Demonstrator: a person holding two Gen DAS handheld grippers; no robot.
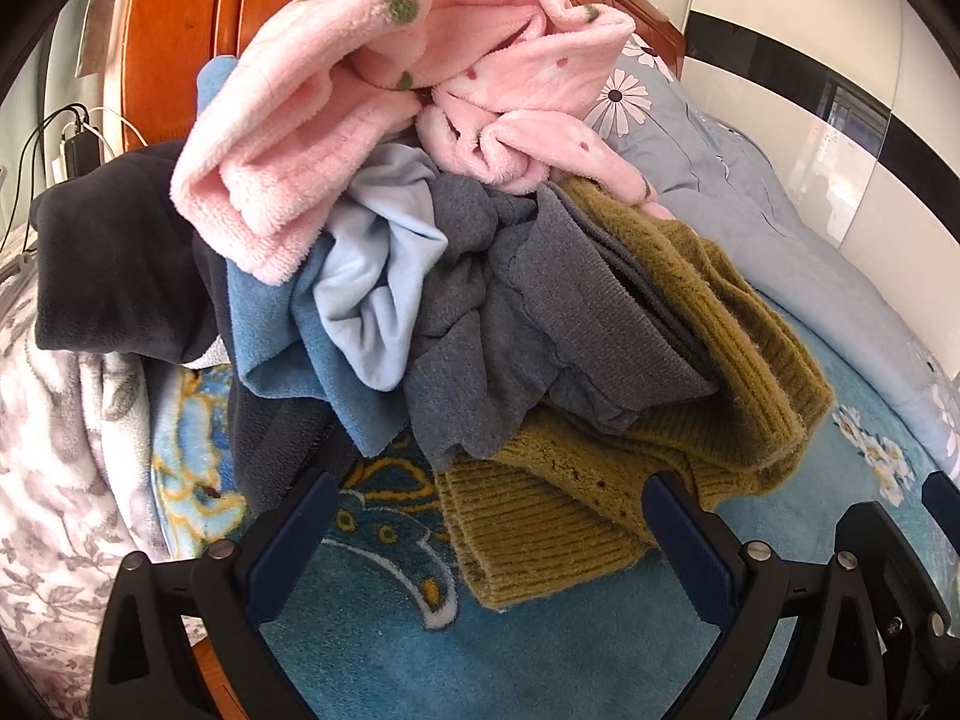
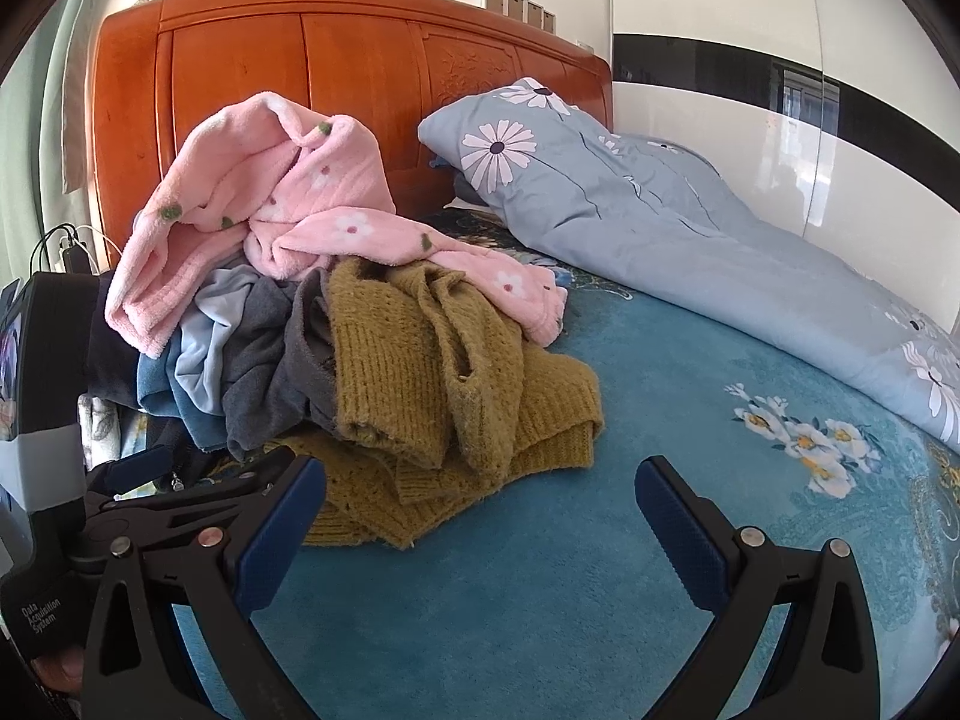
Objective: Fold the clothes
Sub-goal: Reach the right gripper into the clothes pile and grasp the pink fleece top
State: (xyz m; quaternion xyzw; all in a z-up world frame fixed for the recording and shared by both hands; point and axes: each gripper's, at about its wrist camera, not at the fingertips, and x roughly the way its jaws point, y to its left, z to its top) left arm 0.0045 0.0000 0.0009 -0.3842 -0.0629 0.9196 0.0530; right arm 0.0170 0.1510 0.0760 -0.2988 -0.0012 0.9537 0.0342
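Note:
A heap of clothes lies on a teal bed. On top is a pink fleece garment (image 1: 336,138) (image 2: 270,204). Below it are a light blue garment (image 1: 384,276), a grey knit (image 1: 510,324) (image 2: 264,360), a mustard knit sweater (image 1: 600,480) (image 2: 432,372) and a black fleece (image 1: 114,264) at the left. My left gripper (image 1: 486,516) is open just in front of the heap, its jaws on either side of the mustard sweater's hem, not gripping. My right gripper (image 2: 480,504) is open and empty over the bedspread, right of the left gripper (image 2: 150,480).
A teal flowered bedspread (image 2: 600,570) covers the bed. A grey-blue daisy quilt (image 2: 660,228) lies along the right side by the wall. An orange wooden headboard (image 2: 330,90) stands behind the heap. A grey-white flowered blanket (image 1: 54,450) and cables (image 1: 66,138) are at the left.

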